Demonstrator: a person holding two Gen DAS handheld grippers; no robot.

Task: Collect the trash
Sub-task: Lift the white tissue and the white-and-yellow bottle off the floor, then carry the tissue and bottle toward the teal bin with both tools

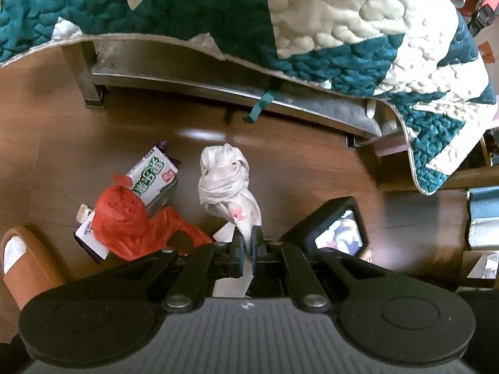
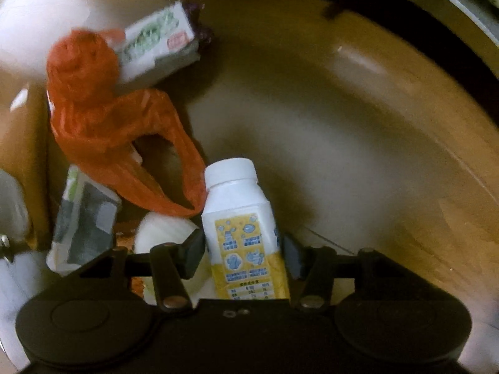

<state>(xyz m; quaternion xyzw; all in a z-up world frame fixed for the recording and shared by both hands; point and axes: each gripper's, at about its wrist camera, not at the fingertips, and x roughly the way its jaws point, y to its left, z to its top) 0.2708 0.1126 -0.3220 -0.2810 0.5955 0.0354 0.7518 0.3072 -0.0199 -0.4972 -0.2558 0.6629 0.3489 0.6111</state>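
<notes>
While my left gripper (image 1: 248,243) pinches the knotted white bag (image 1: 226,184) over the floor (image 1: 312,168), an orange bag (image 1: 124,221) lies beside it. Right view (blurred): my right gripper (image 2: 244,254), jaws clasping a white bottle (image 2: 241,227).

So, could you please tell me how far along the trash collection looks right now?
Nothing visibly binned yet. In hand: the left tongs pinch a knotted white bag; the right tongs straddle a white bottle. Left on the floor: the red bag and green-printed packet.
</notes>
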